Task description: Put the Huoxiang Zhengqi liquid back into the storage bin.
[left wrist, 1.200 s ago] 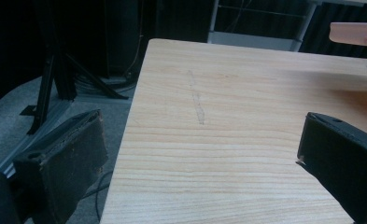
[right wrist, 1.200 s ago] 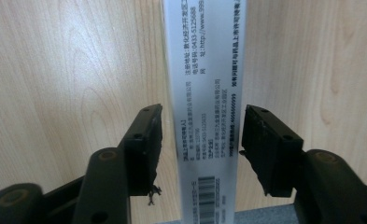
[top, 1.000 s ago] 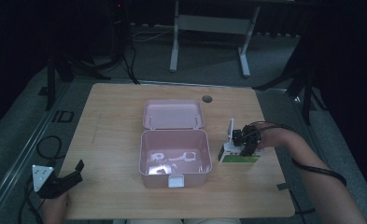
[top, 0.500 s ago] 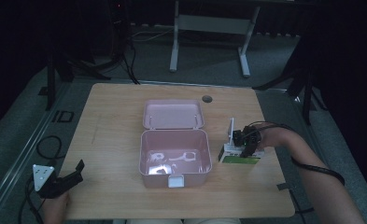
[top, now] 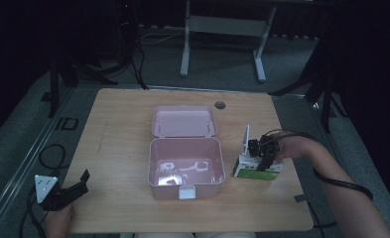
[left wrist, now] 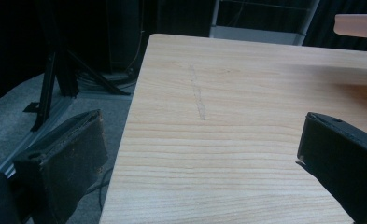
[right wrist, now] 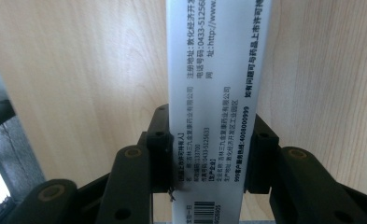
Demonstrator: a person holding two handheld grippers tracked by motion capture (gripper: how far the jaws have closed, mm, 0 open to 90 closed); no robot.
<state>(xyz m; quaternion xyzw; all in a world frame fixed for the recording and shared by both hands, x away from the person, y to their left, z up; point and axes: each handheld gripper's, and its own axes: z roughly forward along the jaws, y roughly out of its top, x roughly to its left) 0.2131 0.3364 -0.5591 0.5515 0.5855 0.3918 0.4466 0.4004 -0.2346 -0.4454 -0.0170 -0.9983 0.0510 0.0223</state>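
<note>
We've got the bench [top: 123, 124] with the pink case [top: 185, 166] lying open mid-bench, probably ready for loading. Right gripper [top: 265, 159] fingers are clamped on the medicine box [right wrist: 214, 102] just beside it; left gripper [top: 66, 191] idles, fingers spread.

The bench [top: 128, 129] is pale wood with a fine straight grain and a smooth, matt finish, marked by one faint scuff line. The pink box [top: 185, 168] looks like plastic, its inner floor glossy enough to catch bright glare. The carton [right wrist: 214, 93] is white printed cardboard, smooth with a slight sheen. The right gripper [right wrist: 209, 161] is matt black plastic; the left gripper [left wrist: 200, 154] wears worn, rough-edged black pads.
</note>
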